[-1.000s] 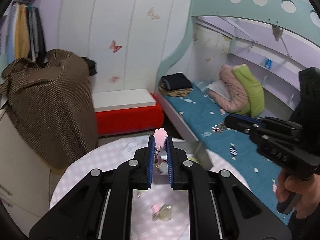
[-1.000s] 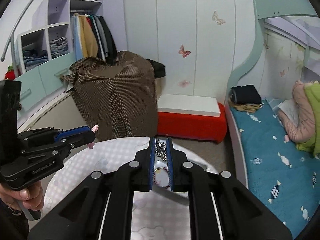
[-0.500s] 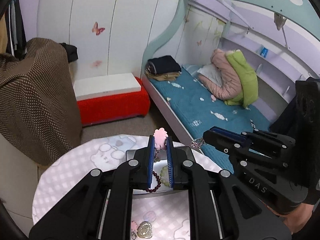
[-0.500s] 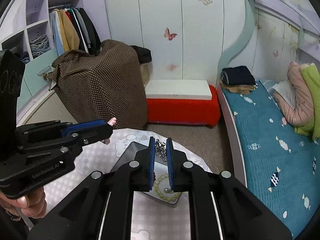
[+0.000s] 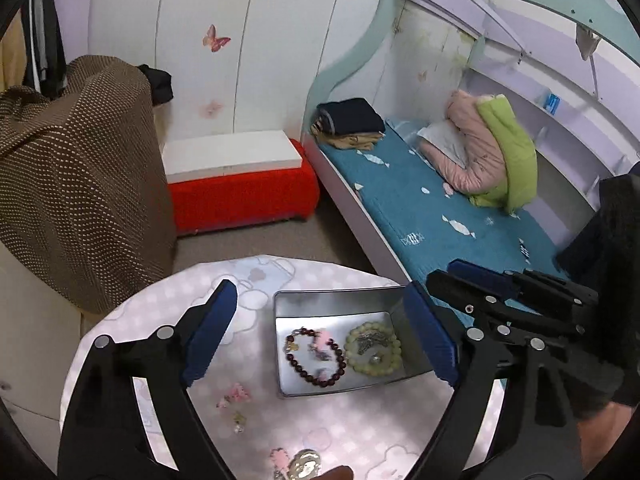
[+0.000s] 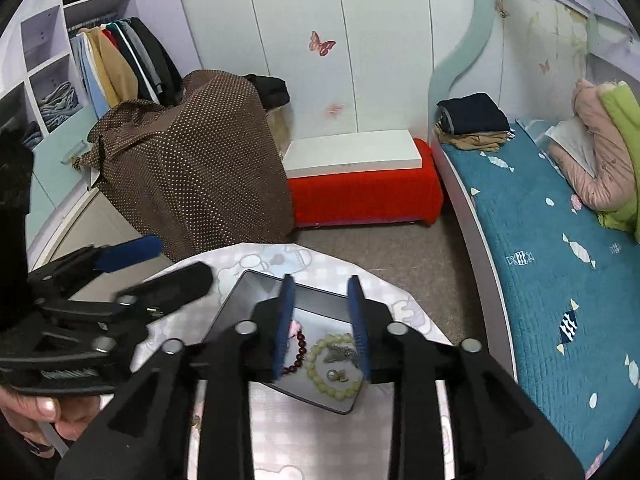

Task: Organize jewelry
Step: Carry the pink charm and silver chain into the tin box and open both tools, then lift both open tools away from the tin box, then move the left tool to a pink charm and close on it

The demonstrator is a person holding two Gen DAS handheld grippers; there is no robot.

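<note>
Bracelets [image 5: 315,357] inside metal tin [image 5: 336,300]

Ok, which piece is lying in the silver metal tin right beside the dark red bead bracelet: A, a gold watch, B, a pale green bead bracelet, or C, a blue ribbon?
B: a pale green bead bracelet lies beside the dark red bead bracelet inside the silver metal tin.

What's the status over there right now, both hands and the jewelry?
Left gripper open, empty. Right gripper open above tin. Dark bracelet and pale bracelet in tin. Charms loose on table.
</note>
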